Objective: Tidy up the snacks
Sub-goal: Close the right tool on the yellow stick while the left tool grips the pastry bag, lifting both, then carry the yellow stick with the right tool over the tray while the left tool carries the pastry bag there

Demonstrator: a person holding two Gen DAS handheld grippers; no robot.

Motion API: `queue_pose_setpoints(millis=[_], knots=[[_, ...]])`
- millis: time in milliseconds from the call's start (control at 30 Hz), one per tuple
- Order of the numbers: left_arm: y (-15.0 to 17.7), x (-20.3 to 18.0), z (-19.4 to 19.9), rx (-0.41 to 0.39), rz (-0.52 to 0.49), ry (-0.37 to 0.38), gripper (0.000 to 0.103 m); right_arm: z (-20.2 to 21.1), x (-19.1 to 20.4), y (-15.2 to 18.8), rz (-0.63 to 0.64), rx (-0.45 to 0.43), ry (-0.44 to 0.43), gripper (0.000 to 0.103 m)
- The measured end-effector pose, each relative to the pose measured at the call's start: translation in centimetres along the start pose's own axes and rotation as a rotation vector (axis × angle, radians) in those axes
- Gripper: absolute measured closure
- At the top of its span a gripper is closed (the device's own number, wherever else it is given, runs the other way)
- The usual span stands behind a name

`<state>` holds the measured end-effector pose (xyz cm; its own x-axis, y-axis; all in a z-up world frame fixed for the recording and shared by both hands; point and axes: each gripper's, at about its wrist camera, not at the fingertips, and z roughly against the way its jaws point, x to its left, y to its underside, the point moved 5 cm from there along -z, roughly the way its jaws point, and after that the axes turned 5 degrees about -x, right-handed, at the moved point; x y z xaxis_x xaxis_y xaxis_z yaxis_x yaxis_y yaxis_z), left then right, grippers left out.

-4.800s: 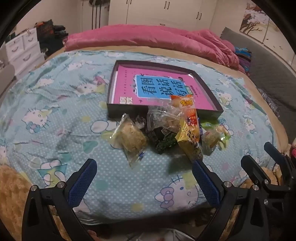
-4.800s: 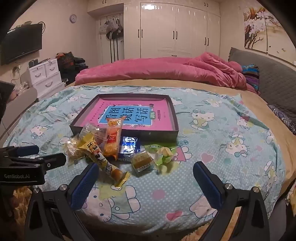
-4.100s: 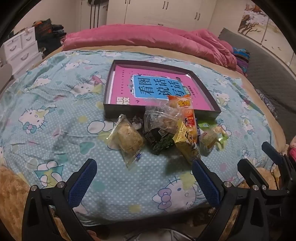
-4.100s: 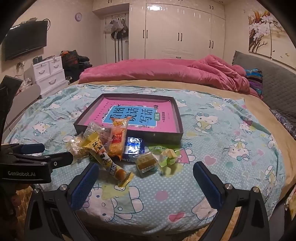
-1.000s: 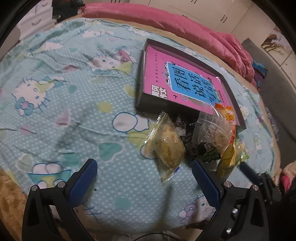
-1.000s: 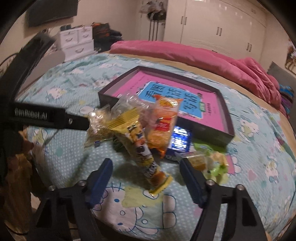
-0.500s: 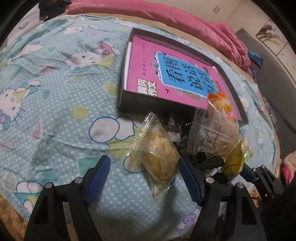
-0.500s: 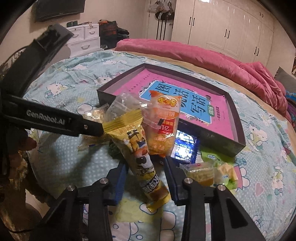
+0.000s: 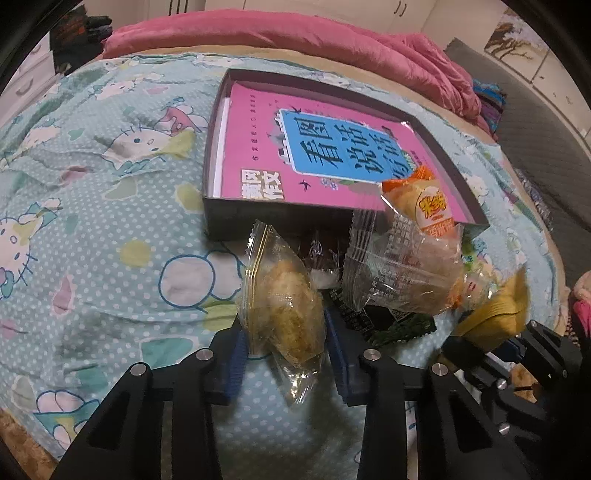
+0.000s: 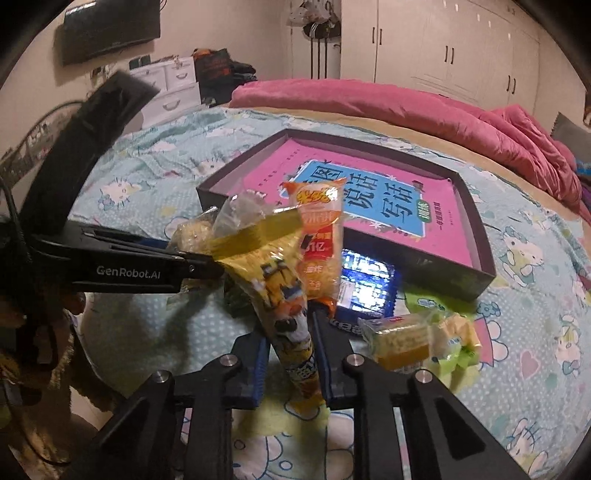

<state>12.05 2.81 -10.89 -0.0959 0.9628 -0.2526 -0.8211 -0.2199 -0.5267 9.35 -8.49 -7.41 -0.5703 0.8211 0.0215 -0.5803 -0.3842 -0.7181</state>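
Note:
My left gripper (image 9: pixel 286 354) is shut on a clear bag holding a golden pastry (image 9: pixel 288 306), at the near end of a pile of snacks on the bed. My right gripper (image 10: pixel 290 354) is shut on a long yellow snack pack (image 10: pixel 280 295). An orange snack pack (image 10: pixel 321 240) leans on the edge of a dark shallow box (image 10: pixel 472 206) that holds a pink book (image 10: pixel 369 206). The box (image 9: pixel 240 221) and book (image 9: pixel 266 147) lie just beyond the pile in the left wrist view too. A clear wrapped snack (image 9: pixel 402 266) sits right of the pastry.
A blue foil pack (image 10: pixel 365 284) and yellow-green wrapped sweets (image 10: pixel 424 339) lie by the box. The left gripper's body (image 10: pixel 122 266) shows at the left of the right wrist view. A pink quilt (image 9: pixel 295 33) lies at the far side of the bed.
Both grippers moved in toward the pile and closed. The left one now grips the pastry bag, the right one grips the yellow pack.

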Motion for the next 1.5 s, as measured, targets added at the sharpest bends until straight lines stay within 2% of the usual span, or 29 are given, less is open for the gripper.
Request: queue_pose_setpoints(millis=[300, 533, 700, 867, 1067, 1500], knots=[[-0.4, 2.1, 3.4, -0.062, 0.069, 0.030, 0.065, 2.8, -2.4, -1.2, -0.142, -0.064, -0.033, 0.083], [-1.4, 3.1, 5.6, -0.116, 0.092, 0.031, 0.065, 4.7, -3.8, -3.0, -0.173, -0.118, -0.027, 0.083], [-3.2, 3.1, 5.9, -0.143, 0.092, 0.034, 0.065, 6.2, -6.1, -6.0, -0.196, -0.202, 0.014, 0.083], [-5.0, 2.8, 5.5, -0.161, 0.085, 0.032, 0.065, 5.8, -9.5, -8.4, -0.242, -0.252, 0.075, 0.083], [-7.2, 2.3, 4.4, -0.174, 0.076, 0.033, 0.065, 3.6, -12.1, -9.1, -0.282, -0.241, 0.121, 0.083], [-9.8, 1.1, 0.7, -0.157, 0.058, 0.034, 0.064, 0.7, -14.0, -8.1, -0.325, -0.202, 0.156, 0.083]])
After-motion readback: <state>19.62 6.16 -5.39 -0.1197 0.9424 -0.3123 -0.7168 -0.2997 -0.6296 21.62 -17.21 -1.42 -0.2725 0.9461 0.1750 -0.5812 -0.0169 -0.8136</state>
